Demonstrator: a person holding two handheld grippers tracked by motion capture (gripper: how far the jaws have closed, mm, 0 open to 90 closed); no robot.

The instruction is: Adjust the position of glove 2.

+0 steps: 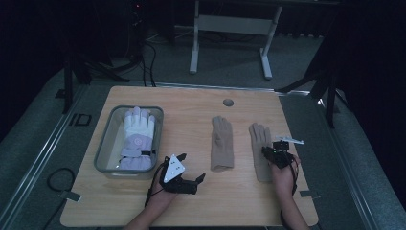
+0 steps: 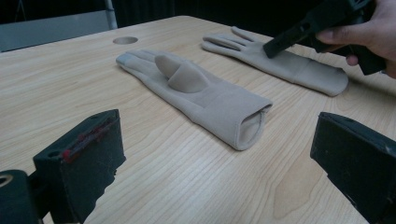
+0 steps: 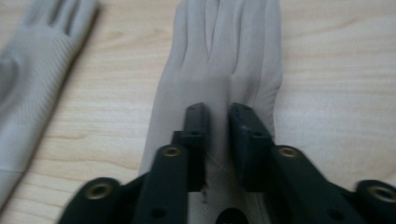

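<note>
Two beige knit gloves lie flat on the wooden table. The left one [image 1: 221, 143] [image 2: 201, 95] is palm up, with its cuff toward me. The right one [image 1: 258, 136] [image 2: 289, 65] [image 3: 224, 60] lies under my right gripper [image 1: 266, 151] [image 3: 218, 112]. That gripper points down at the glove's back, and its jaws stand a narrow gap apart with nothing pinched. My left gripper [image 1: 200, 179] [image 2: 217, 140] rests low on the table, open wide, facing the left glove's cuff from a short way off.
A clear plastic bin [image 1: 103, 143] at the table's left holds a white and lilac padded glove [image 1: 139, 136]. A round cable hole [image 1: 228, 102] [image 2: 125, 40] sits near the far edge. A white-legged table frame [image 1: 230, 24] stands on the floor beyond.
</note>
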